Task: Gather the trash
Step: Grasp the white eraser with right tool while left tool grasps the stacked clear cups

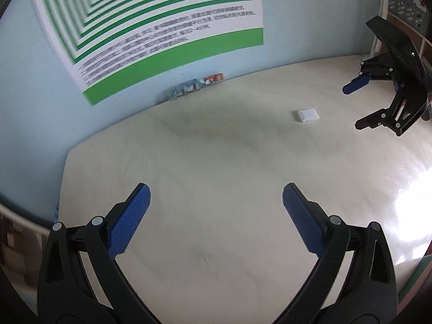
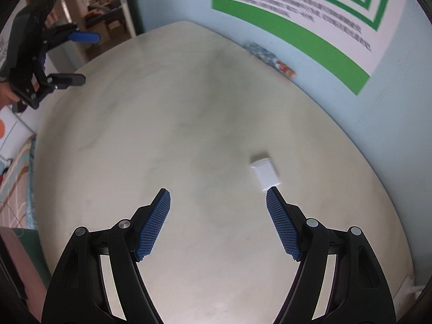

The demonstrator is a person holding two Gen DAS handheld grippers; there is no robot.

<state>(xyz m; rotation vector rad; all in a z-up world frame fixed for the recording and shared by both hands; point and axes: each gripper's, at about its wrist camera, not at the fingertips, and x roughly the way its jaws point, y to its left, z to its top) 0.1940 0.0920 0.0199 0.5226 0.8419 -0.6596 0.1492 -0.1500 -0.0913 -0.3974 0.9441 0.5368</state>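
A small white folded packet lies on the cream table at the far right; in the right wrist view the packet lies just beyond my right finger's tip. Colourful wrappers lie along the wall at the table's back edge, also seen in the right wrist view. My left gripper is open and empty above the table's near part. My right gripper is open and empty, also visible in the left wrist view, to the right of the packet.
A light blue wall with a green-and-white poster stands behind the table. A shelf unit is at the far right. An open doorway shows past the table's left end. A patterned floor mat lies left of the table.
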